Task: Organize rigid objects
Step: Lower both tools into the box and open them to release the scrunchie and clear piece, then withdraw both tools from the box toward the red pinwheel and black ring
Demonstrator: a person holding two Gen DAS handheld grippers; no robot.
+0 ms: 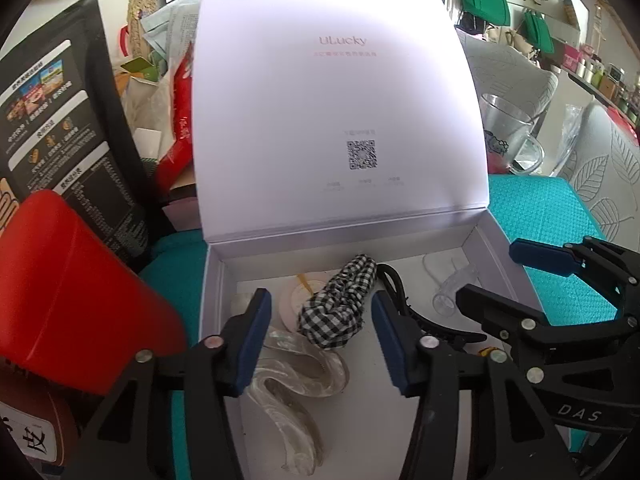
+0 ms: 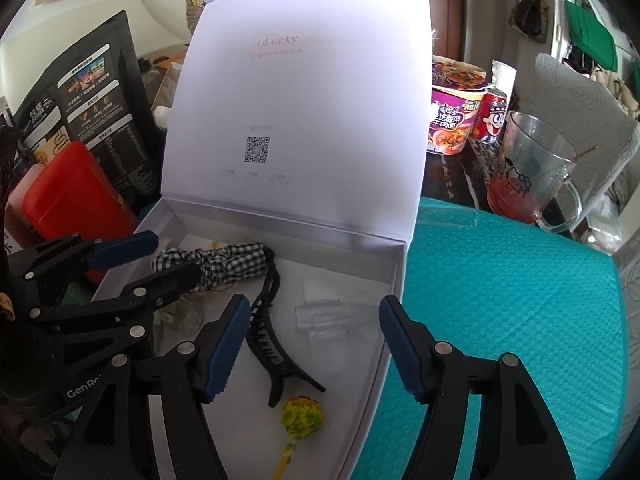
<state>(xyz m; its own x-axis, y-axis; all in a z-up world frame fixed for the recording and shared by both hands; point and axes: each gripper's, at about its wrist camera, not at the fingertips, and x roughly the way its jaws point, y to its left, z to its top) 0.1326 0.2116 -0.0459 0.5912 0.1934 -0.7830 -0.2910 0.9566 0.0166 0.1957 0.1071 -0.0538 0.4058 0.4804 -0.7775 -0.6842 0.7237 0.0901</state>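
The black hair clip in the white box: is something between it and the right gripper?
Nothing visible blocks it. The black hair clip lies bare on the white box floor, just left of the open right gripper; the checked scrunchie touches only its far end.

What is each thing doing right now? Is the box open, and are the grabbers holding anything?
White box: open, lid standing up.
Checked scrunchie: lying loose in the box.
Black hair clip: lying in the box, free.
Lollipop: wrapped, lying in the box.
Clear hair clip: lying in the box.
Glass mug: upright, red dregs at bottom.
Left hand-held gripper: open, empty.
Right hand-held gripper: open, empty.
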